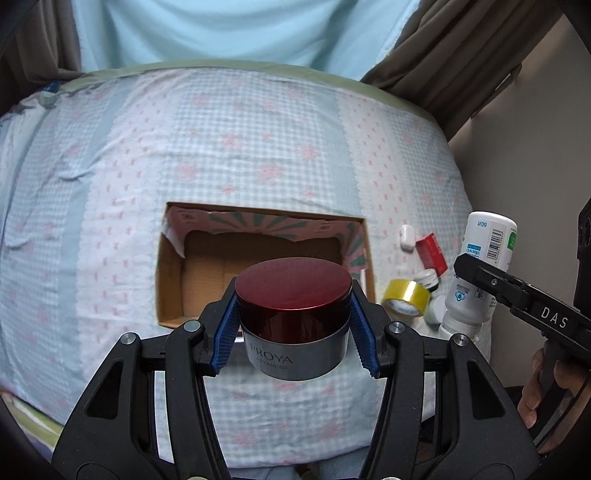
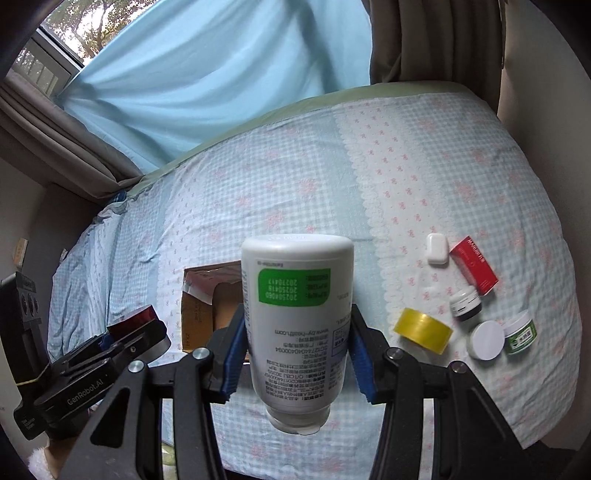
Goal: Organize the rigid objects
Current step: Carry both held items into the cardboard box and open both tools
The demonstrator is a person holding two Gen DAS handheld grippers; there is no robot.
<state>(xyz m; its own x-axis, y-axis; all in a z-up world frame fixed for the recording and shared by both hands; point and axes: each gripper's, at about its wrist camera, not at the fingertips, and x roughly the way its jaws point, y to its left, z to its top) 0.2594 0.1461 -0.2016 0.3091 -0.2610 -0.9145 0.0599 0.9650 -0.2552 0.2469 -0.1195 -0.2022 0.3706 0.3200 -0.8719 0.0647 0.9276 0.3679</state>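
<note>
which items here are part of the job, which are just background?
Job:
- left hand-held gripper shut on red-lidded jar
- right hand-held gripper shut on white bottle
- cardboard box
- tape roll, red box, white case, three small jars

Background:
- bedsheet
- curtains
- window

We see an open cardboard box (image 1: 266,258) sitting on the bed (image 1: 258,147), towards its near edge. To the box's right, near the bed's right edge, a tape roll (image 2: 423,330), small jars (image 2: 466,304) and a carton (image 2: 476,264) lie clustered.
</note>
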